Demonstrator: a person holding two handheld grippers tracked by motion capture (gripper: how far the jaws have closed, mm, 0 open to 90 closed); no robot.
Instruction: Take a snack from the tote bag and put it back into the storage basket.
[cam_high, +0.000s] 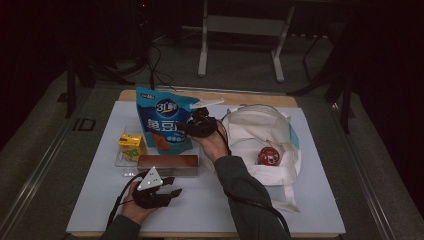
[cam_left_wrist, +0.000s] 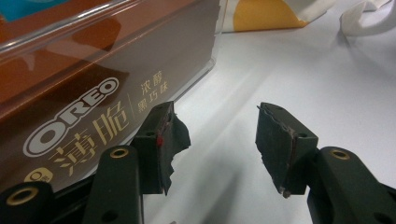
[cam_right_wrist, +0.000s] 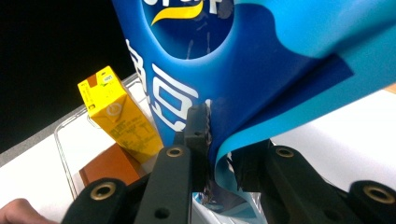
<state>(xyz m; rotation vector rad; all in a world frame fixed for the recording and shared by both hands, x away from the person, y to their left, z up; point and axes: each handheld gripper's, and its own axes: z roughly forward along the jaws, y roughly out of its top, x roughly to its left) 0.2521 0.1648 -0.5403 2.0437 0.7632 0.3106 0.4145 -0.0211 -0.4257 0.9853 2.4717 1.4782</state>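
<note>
Nearest the person, the left gripper (cam_high: 172, 192) rests on the white table (cam_high: 310, 210) with jaws apart, nothing between them, just beside the brown Oreo box (cam_left_wrist: 93, 93). Farther off, the right gripper (cam_high: 192, 131) is clamped on the side edge of a glossy blue snack bag (cam_right_wrist: 224, 70) printed with white characters. The bag stands upright above the clear tray (cam_high: 120, 161), beside the yellow drink carton (cam_right_wrist: 119, 116).

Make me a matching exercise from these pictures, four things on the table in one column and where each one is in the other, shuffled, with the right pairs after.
Things:
1. blue snack bag
2. yellow drink carton
3. red round tin
4. brown Oreo box

Places:
A. inside the white tote bag
B. lying along the near side of the clear tray
C. pinched at its edge by the right gripper
D. standing at the left end of the clear tray

Pairs: 1-C, 2-D, 3-A, 4-B
</note>
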